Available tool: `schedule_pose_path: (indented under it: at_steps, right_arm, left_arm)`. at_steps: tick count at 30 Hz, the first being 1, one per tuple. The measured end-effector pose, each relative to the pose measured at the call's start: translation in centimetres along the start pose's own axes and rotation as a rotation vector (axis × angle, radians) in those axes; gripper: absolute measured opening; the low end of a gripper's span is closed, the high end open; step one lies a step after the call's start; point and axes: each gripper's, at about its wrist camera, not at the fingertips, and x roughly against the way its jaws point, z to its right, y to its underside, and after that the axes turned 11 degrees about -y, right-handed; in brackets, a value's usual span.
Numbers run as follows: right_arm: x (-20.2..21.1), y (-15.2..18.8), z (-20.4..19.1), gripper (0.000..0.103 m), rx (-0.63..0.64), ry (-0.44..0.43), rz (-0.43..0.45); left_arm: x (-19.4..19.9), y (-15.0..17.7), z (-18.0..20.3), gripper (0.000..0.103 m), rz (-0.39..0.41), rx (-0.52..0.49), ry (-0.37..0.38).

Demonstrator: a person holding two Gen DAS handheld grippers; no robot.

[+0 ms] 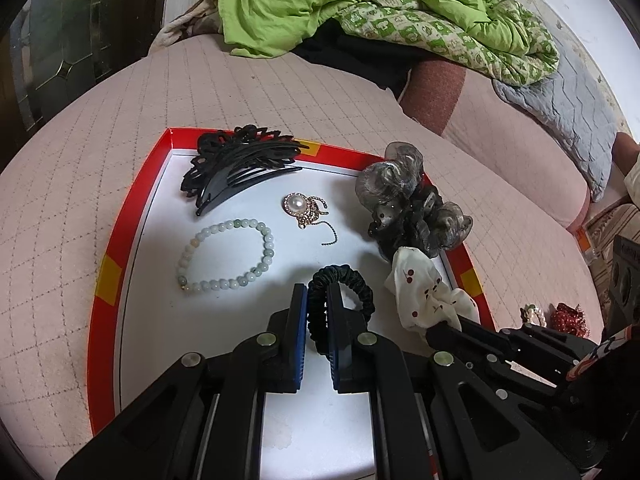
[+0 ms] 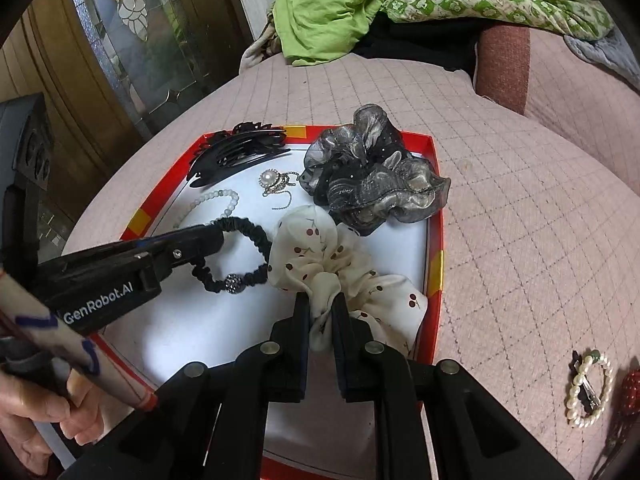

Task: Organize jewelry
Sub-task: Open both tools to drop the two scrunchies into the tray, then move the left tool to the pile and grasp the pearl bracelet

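Note:
A red-rimmed tray [image 1: 107, 280] with a white floor lies on a pink quilted bed. My left gripper [image 1: 317, 300] is shut on a black hair tie [image 1: 360, 284] resting on the tray floor; in the right wrist view it reaches in from the left [image 2: 216, 236] over the same hair tie [image 2: 256, 236]. My right gripper [image 2: 321, 312] is shut on a white cherry-print scrunchie [image 2: 320, 248] at the tray's right side. The left wrist view shows the same scrunchie [image 1: 420, 292] with the right gripper's fingers [image 1: 444, 332] at its lower edge.
Also in the tray: a black hair claw [image 1: 236, 168], a pearl brooch [image 1: 296, 204], a pale green bead bracelet [image 1: 224, 256] and a grey organza scrunchie [image 1: 408, 204]. A pearl bracelet [image 2: 590, 390] and a red beaded piece [image 2: 630, 392] lie on the bed. A green quilt [image 1: 360, 0] lies beyond.

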Motion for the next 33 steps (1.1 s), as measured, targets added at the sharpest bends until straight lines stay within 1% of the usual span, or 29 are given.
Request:
schedule_pose_path:
  at_steps: [3, 6, 7, 9, 11, 13, 22, 33]
  right_arm:
    - [-0.1, 0.1, 0.0, 0.013, -0.001, -0.006, -0.001]
    - [0.3, 0.2, 0.1, 0.017, -0.015, -0.028, 0.010]
    - [0.5, 0.2, 0.0, 0.017, -0.018, -0.029, 0.016]
    - [0.9, 0.2, -0.2, 0.018, -0.014, -0.032, 0.024]
    - [1.3, 0.3, -0.4, 0.020, -0.012, -0.037, 0.029]
    - [1.6, 0.2, -0.5, 0.022, -0.010, -0.043, 0.036]
    - [3.2, 0.2, -1.4, 0.023, -0.003, -0.063, 0.071]
    - [6.5, 1.4, 0.0, 0.023, -0.075, -0.098, 0.135]
  left_arm:
    - [0.1, 0.0, 0.1, 0.009, 0.001, -0.004, 0.001]
    - [0.3, 0.0, 0.1, 0.011, 0.010, 0.000, 0.002]
    - [0.4, 0.0, 0.1, 0.013, 0.013, 0.003, 0.002]
    - [0.6, -0.1, 0.0, 0.022, 0.023, 0.008, 0.002]
    - [0.9, -0.1, 0.0, 0.026, 0.036, 0.014, 0.005]
    - [1.1, -0.2, 0.0, 0.027, 0.048, 0.013, 0.002]
    - [1.8, -0.3, 0.1, 0.027, 0.076, 0.015, -0.003]
    - [2.5, -0.1, 1.4, 0.027, 0.106, -0.023, -0.018]
